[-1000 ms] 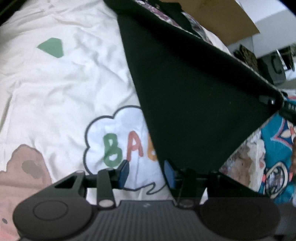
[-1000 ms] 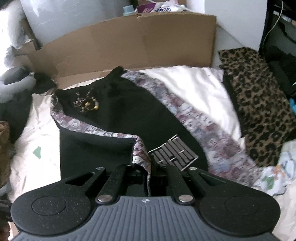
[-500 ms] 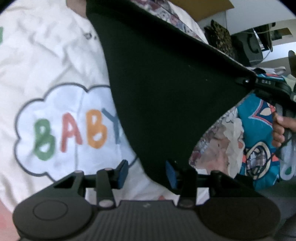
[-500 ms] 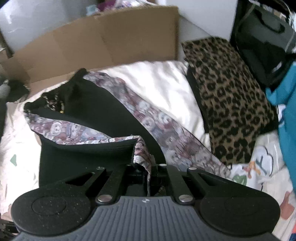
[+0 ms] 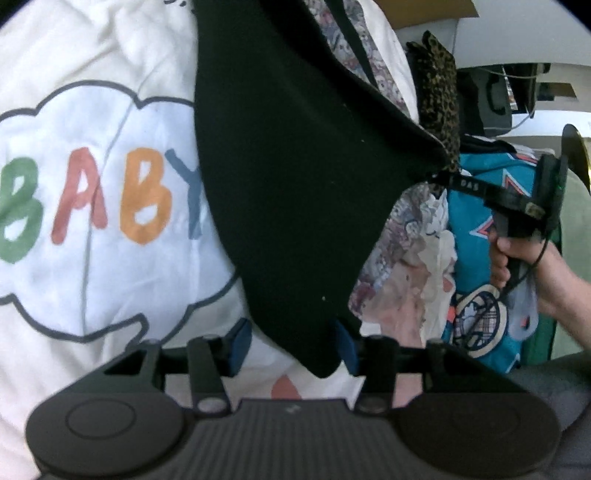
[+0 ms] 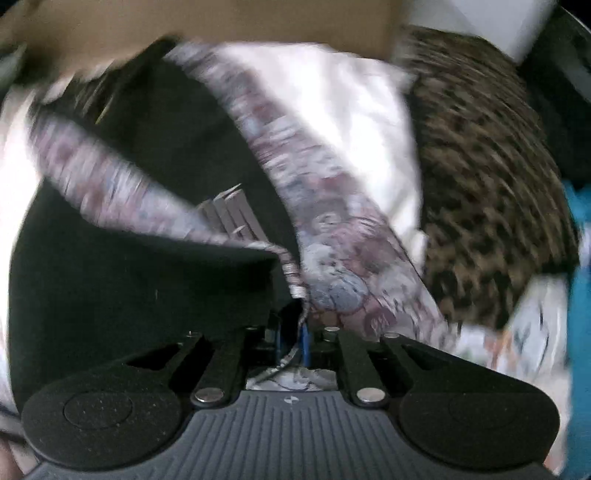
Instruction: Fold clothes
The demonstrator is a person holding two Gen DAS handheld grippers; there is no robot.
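Observation:
A black garment (image 5: pixel 295 166) with a patterned lining (image 6: pixel 332 240) hangs stretched over the bed. Its lower corner dangles between my left gripper's (image 5: pixel 291 345) blue pads (image 5: pixel 238 343), close to the right-hand one. Those jaws are opening and do not press on the cloth. In the left wrist view my right gripper (image 5: pixel 437 175) sits at the garment's right corner, a hand (image 5: pixel 517 258) holding its grip. In the blurred right wrist view the right gripper (image 6: pixel 291 338) is opening, with the garment's hem (image 6: pixel 293 284) still between its parted pads.
Beneath lies a white bedcover (image 5: pixel 92 195) printed with a cloud and "BABY". A leopard-print cloth (image 6: pixel 480 166) lies to the right, teal printed fabric (image 5: pixel 476 221) near the hand, and a cardboard sheet (image 6: pixel 221 22) stands at the back.
The right gripper has dropped lower and its pads, shut on the hem before, now stand apart. The left gripper has moved down, and its jaws have widened around the black corner.

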